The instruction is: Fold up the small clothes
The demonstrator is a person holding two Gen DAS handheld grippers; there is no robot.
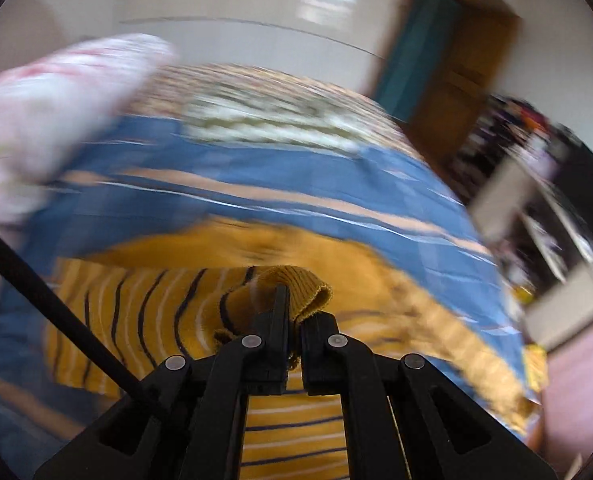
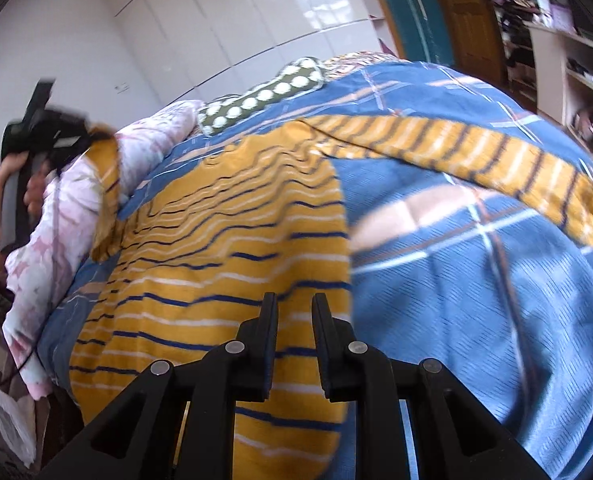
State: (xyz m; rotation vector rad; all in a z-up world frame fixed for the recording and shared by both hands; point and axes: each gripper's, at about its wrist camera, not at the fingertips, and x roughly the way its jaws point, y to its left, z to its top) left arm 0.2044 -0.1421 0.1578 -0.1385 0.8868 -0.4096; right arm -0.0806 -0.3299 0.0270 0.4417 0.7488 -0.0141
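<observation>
A mustard-yellow sweater with navy and white stripes (image 2: 224, 248) lies on a blue plaid bedcover (image 2: 476, 280). One sleeve (image 2: 476, 148) stretches out to the right. My left gripper (image 1: 292, 304) is shut on a ribbed cuff (image 1: 296, 284) of the sweater and holds it above the striped body (image 1: 136, 320). In the right wrist view the left gripper (image 2: 44, 128) shows at the far left, lifted, with yellow cloth hanging from it. My right gripper (image 2: 294, 300) is open and empty, just above the sweater's lower body.
A pink floral quilt (image 2: 76, 208) lies along the bed's left edge. A green polka-dot pillow (image 2: 264, 92) sits at the far end. White wardrobe doors (image 2: 236, 32), a wooden door (image 2: 464, 12) and cluttered shelves (image 2: 556, 40) stand beyond the bed.
</observation>
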